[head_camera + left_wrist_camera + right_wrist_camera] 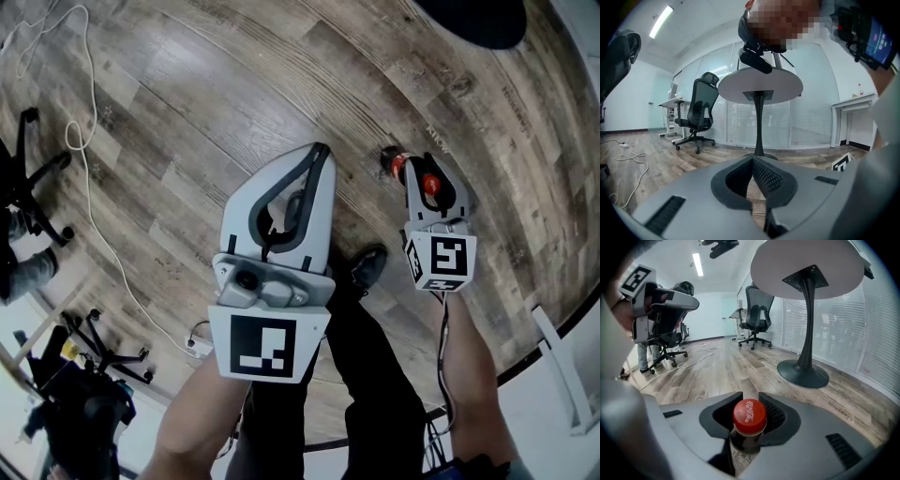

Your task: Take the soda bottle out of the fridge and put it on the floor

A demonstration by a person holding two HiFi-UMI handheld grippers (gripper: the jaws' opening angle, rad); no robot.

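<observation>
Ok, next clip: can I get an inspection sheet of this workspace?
Surface: wood-plank floor.
Job's things: soda bottle, red cap on; floor contact unclear; no fridge in view.
Clutter: nothing seen.
Grippers: right hand-held gripper shut on the bottle's neck; left hand-held gripper shut, empty.
Cables: white cable trailing across the floor.
Surroundings: office chair, round pedestal table, window blinds.

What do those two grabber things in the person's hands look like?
Both are smooth, pale grey shells that narrow toward the tips. The left gripper and right gripper have fingers lined with dark ribbed pads. Each carries a cube with black-and-white square markers at the back. A thin black cable runs from the right one. The person wears dark trousers.
</observation>
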